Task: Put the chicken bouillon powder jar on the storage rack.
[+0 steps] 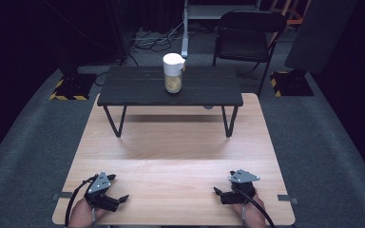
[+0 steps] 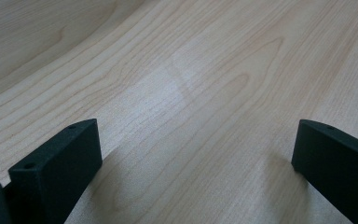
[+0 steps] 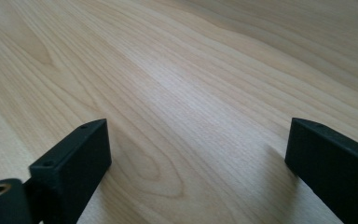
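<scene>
- Two grippers rest at the near edge of a light wooden desk (image 1: 171,161), each held in a person's hand.
- The left gripper (image 1: 116,199) sits near the near-left corner, its fingers (image 2: 56,172) spread wide apart with bare wood grain between them.
- The right gripper (image 1: 218,194) sits near the near-right corner, well apart from the left one; its fingers (image 3: 70,168) are likewise wide apart over bare wood, gripping nothing.
- A grey three-cornered plate tops each gripper, and a black cable trails from each toward the near edge.
- A low black table (image 1: 138,88) on thin metal legs stands on the far half of the desk.
- On that black table, about the middle, a clear jar (image 1: 173,81) stands upright with a white lid (image 1: 173,61) on it and something yellowish inside; what it is I cannot tell.
- Beyond the desk, a black folding chair (image 1: 249,38) stands on grey floor at the far right.
</scene>
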Demonstrator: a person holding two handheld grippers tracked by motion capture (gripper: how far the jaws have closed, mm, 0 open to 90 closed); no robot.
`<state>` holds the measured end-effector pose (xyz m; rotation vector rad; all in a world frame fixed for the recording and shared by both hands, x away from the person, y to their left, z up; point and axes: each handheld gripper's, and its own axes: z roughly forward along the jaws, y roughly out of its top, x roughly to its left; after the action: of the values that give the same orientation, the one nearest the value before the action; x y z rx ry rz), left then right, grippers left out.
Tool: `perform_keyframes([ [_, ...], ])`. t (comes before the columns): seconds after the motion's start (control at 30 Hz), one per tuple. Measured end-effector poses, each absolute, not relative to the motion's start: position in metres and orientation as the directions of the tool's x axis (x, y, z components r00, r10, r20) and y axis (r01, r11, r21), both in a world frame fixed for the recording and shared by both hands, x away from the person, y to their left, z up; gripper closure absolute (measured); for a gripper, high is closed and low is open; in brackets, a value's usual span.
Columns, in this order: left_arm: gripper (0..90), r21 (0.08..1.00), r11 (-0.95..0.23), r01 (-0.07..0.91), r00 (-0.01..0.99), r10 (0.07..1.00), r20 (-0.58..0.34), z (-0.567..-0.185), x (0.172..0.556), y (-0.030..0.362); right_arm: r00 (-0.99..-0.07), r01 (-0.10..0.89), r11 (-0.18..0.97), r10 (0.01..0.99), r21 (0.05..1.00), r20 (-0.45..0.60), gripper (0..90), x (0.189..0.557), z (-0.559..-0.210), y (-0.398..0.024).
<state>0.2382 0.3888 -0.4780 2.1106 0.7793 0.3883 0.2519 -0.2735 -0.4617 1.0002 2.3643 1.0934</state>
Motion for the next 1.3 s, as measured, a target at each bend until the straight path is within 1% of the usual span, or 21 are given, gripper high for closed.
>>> perform_keyframes([
  [0.73, 1.4, 0.796, -0.460, 0.394, 0.758, 0.652, 0.002, -0.4782, 0.2377, 0.3886, -0.708, 0.431, 0.451, 0.706, 0.782, -0.017, 6.8, 0.2538, -0.4663, -0.2764],
  [1.3, 1.4, 0.796, -0.459, 0.395, 0.757, 0.654, 0.002, -0.4782, 0.2373, 0.3885, -0.710, 0.430, 0.451, 0.704, 0.782, -0.015, 6.8, 0.2544, -0.4664, -0.2764],
])
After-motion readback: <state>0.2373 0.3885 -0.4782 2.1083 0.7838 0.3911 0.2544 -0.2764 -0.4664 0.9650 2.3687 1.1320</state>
